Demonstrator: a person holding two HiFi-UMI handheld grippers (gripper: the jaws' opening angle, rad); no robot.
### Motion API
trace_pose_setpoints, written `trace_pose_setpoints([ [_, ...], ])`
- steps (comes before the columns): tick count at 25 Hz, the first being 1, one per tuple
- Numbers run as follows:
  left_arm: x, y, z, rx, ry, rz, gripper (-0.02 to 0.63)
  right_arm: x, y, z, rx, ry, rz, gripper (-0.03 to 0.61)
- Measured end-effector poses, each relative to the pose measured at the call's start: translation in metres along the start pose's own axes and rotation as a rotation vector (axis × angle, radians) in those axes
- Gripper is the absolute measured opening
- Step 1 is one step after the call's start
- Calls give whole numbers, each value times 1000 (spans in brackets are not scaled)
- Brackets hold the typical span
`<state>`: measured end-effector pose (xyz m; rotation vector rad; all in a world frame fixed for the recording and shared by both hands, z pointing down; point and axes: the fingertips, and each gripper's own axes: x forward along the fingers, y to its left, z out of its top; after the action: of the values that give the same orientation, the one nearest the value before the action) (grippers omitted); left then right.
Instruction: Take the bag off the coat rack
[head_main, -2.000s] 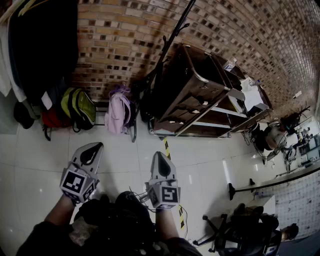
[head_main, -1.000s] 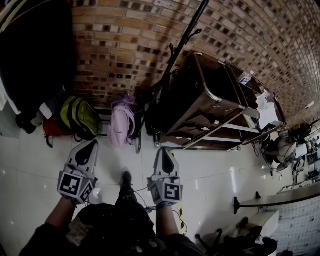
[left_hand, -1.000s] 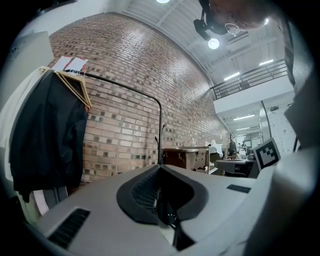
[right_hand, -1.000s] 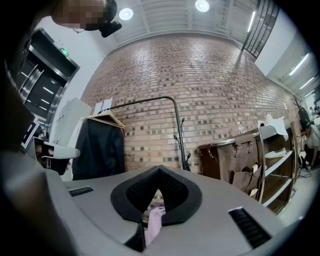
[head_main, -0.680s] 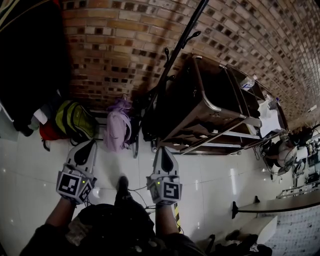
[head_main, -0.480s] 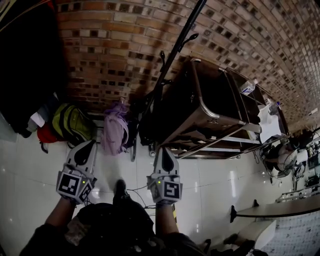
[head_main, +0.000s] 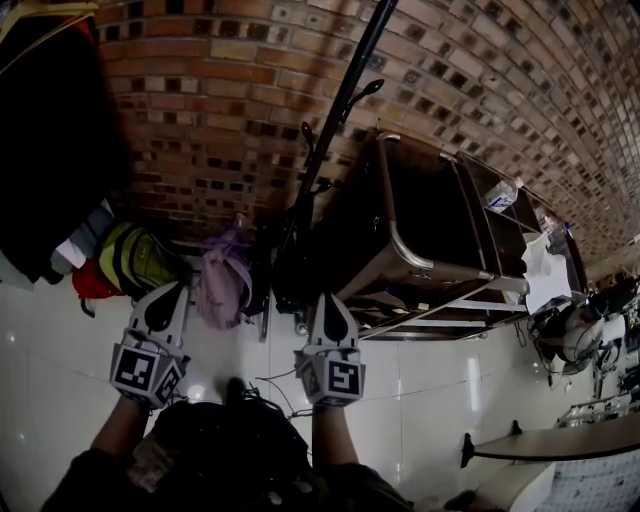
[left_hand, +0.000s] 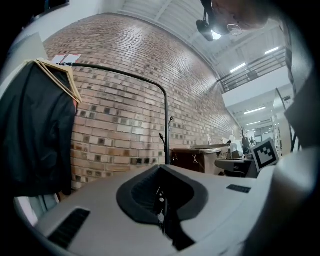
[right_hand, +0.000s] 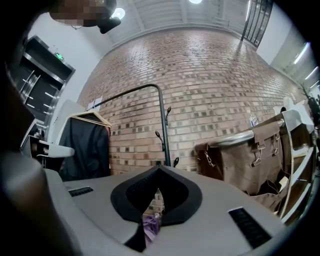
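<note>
Pointing level at the red brick wall (head_main: 200, 90): left gripper (head_main: 177, 288) and right gripper (head_main: 328, 298), both clenched tip to tip, nothing in either. Both sit short of the tall black metal coat rack pole (head_main: 335, 120), touching nothing.

Target, as I read it: the lilac fabric backpack (head_main: 222, 285), low down, just left of the pole's foot. It also shows through the gap under the right jaws. Can't tell if it hangs from a low hook or leans on the floor.

Dark bundle (head_main: 290, 265) between backpack and pole, unclear what it is. Right of the pole: brown bin cart with a curved metal rail (head_main: 400, 215). Well left of the pole: yellow-green backpack (head_main: 135, 258) and black garment on hangers (head_main: 50, 150).

Step in hand looks like the approach. To do it well:
- open the jaws before contact
- take the top loop or a strap, not the body
- lift clear of any hook before pulling away from the pole
- steady the bag with the other gripper
</note>
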<state>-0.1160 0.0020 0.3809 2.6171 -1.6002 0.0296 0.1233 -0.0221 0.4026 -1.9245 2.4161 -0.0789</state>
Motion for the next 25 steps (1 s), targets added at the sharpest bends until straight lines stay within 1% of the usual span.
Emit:
trace_pose_setpoints([
  [5, 28, -4, -3, 8, -5, 11, 20, 16, -20, -1, -10, -2, 22, 20],
  [11, 52, -15, 6, 19, -21, 9, 20, 27, -39, 3, -7, -19, 38, 20],
  [20, 73, -22, 15, 51, -39, -3, 20, 42, -44, 14, 8, -67, 76, 20],
  [25, 91, -23, 13, 61, -52, -28, 20, 52, -51, 10, 0, -60, 54, 20],
])
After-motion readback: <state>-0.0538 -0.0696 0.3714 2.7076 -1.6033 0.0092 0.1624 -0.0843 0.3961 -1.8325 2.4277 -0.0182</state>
